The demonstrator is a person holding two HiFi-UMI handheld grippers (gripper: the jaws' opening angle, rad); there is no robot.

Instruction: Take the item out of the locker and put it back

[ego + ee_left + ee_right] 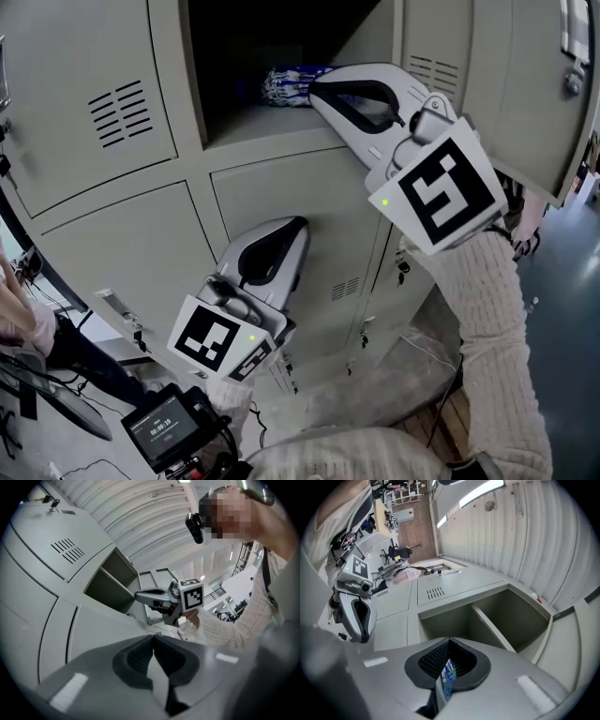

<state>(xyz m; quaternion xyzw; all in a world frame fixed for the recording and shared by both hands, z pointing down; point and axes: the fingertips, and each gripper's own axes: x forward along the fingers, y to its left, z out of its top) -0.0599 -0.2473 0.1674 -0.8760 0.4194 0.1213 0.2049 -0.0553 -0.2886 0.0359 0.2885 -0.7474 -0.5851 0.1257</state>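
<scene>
Left gripper (281, 234) low, idle; right gripper (319, 89) at locker (281, 127) mouth.
Head view: packet (281, 84) at locker edge. Left gripper view: fingers together, empty. Right gripper view: fingers clamped on packet (448, 674). Step: take-out grasp; next, likely straight pull clear.

Locker (281, 187) matt grey ptd metal, packet (286, 86) glossy plastic wrap, sleeve (487, 309) rough knit cloth.

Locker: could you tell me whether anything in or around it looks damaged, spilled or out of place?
Nothing stands out: the locker looks undented, nothing is spilled, and the packet lies at its open front, pinched in the right claw.
</scene>
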